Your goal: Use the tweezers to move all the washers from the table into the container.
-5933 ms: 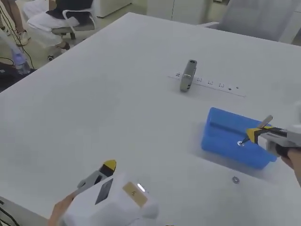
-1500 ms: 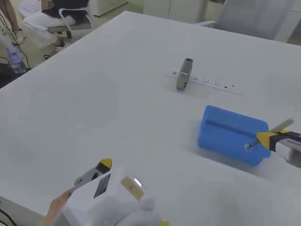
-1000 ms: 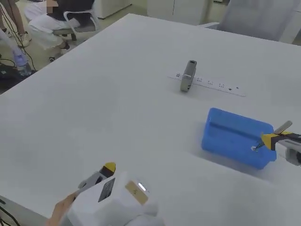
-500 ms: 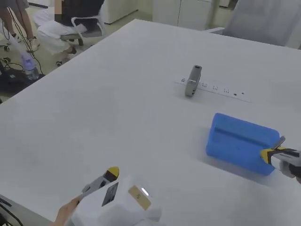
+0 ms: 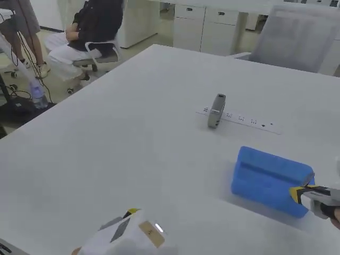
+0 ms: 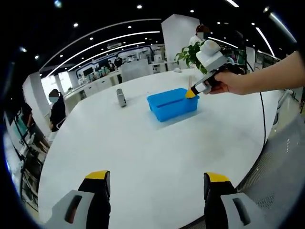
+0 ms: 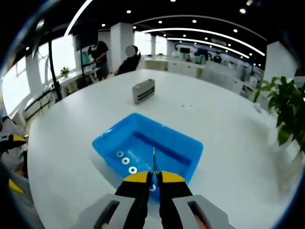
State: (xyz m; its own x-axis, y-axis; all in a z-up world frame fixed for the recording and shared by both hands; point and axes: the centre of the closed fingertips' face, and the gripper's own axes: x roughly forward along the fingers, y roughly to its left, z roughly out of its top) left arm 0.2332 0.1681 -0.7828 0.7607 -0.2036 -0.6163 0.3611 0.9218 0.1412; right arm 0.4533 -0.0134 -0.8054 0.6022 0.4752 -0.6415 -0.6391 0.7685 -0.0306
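The blue container (image 7: 143, 136) lies just beyond my right gripper (image 7: 153, 177), which is shut on the thin metal tweezers (image 7: 153, 161). The tweezer tips hang above the container's near part with nothing seen between them. Several washers (image 7: 126, 161) rest on the container floor. In the head view the right gripper (image 5: 304, 194) sits at the near right corner of the container (image 5: 265, 178). My left gripper (image 6: 155, 183) is open and holds nothing, low over the table's near edge, far from the container (image 6: 171, 102); its white body (image 5: 127, 236) shows at the bottom of the head view.
A grey device (image 5: 216, 110) stands on a flat white power strip (image 5: 247, 120) beyond the container. The white table (image 5: 133, 143) stretches bare to the left. A person sits on a chair (image 5: 95, 32) past the far left edge.
The head camera has tilted up. My right gripper has drawn back from over the container's middle to its near right corner. The washer seen earlier on the table before the container is gone.
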